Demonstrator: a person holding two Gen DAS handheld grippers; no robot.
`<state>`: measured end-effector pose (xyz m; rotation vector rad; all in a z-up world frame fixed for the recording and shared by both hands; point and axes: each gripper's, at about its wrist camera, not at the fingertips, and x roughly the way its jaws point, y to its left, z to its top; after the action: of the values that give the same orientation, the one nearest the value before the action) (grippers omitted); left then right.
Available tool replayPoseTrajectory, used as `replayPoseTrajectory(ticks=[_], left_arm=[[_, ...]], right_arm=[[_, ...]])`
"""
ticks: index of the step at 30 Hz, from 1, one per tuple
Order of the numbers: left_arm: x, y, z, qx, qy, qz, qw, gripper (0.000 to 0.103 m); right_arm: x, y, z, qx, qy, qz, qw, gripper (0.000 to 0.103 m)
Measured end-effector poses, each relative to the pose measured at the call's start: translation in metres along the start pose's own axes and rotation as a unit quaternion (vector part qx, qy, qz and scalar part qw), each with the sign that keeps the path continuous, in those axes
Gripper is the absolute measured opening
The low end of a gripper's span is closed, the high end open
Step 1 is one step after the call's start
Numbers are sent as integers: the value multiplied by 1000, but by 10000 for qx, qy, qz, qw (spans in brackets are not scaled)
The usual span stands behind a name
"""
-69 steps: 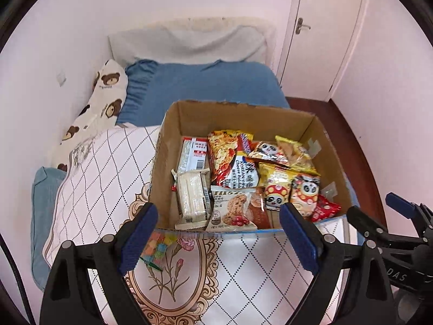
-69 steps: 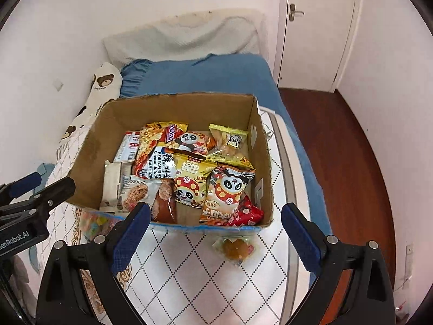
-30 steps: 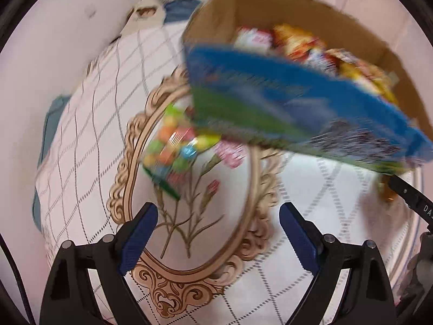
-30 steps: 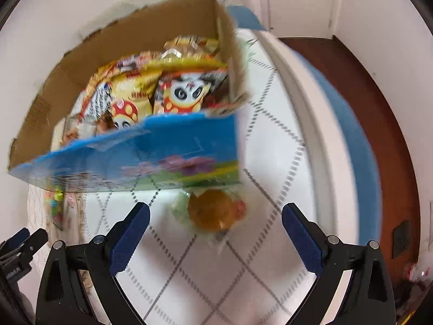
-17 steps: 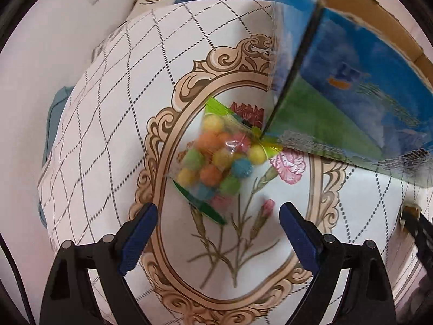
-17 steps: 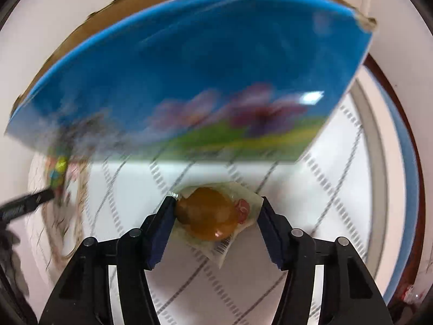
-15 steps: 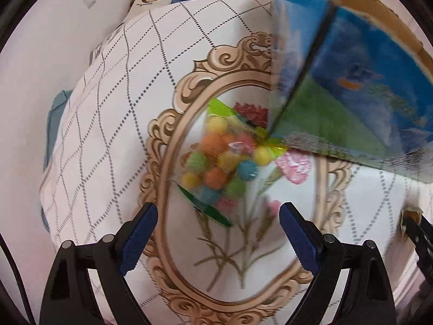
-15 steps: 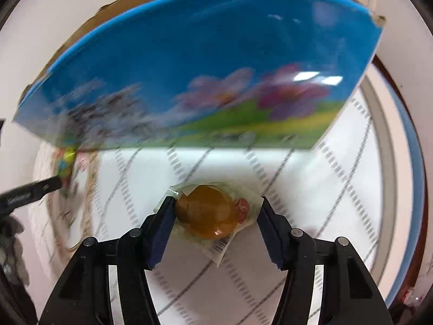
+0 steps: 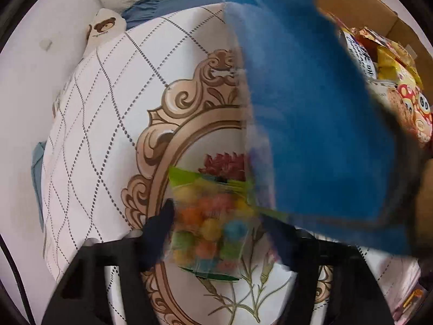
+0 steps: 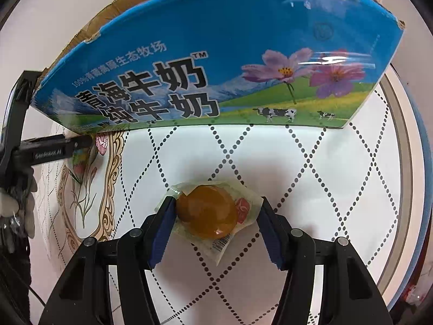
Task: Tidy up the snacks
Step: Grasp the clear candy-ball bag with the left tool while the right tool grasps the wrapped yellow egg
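A clear bag of coloured candy balls [image 9: 211,227] lies on the quilt beside the blue milk carton box [image 9: 311,108]. My left gripper [image 9: 219,233] has its fingers on either side of the bag, touching it; the view is blurred. A wrapped orange-brown snack [image 10: 208,211] lies on the quilt in front of the box [image 10: 216,54]. My right gripper [image 10: 213,216] is shut on its packet, pads against both sides. The left gripper also shows at the left edge of the right wrist view [image 10: 54,149].
The box holds several snack packs [image 9: 400,86]. The quilt [image 10: 297,176] has a diamond pattern and an ornate flower frame [image 9: 162,135]. A bear-print pillow [image 9: 105,27] and a blue blanket lie behind. The bed edge [image 10: 406,162] curves at the right.
Both grippers dropped from above the box to the quilt in front of it. The right closed on the orange snack; the left moved in and narrowed around the candy bag.
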<state>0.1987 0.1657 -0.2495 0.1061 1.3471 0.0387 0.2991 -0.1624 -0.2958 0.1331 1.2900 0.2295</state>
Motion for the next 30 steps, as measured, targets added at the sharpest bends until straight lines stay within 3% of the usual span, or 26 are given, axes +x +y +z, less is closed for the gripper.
replayPoseTrajectory(ticks=[6, 12, 15, 19, 24, 26, 30], left_arm=[[-11, -10, -26, -207, 92, -160, 9996, 57], [-20, -20, -88, -698, 546, -525, 9947, 57], [-21, -29, -111, -932, 674, -798, 9902, 59], [-10, -32, -120, -1157, 837, -784, 9866, 59], [4, -32, -130, -1306, 877, -774, 9845, 59], [8, -33, -131, -1274, 877, -744, 9852, 59], [9, -36, -129, -1238, 918, -721, 9854, 59]], right_arm=[[-3, 10, -7, -65, -1, -23, 10000, 59], [-5, 24, -29, -194, 176, 71, 9996, 58], [-18, 26, -35, -198, -32, -40, 9998, 59], [-31, 14, -35, -171, 206, -299, 9992, 79], [16, 0, -49, -407, 1229, -883, 9876, 83], [35, -5, -52, -343, 1310, -773, 9878, 103], [58, -10, -46, 33, 1318, -776, 9882, 103]])
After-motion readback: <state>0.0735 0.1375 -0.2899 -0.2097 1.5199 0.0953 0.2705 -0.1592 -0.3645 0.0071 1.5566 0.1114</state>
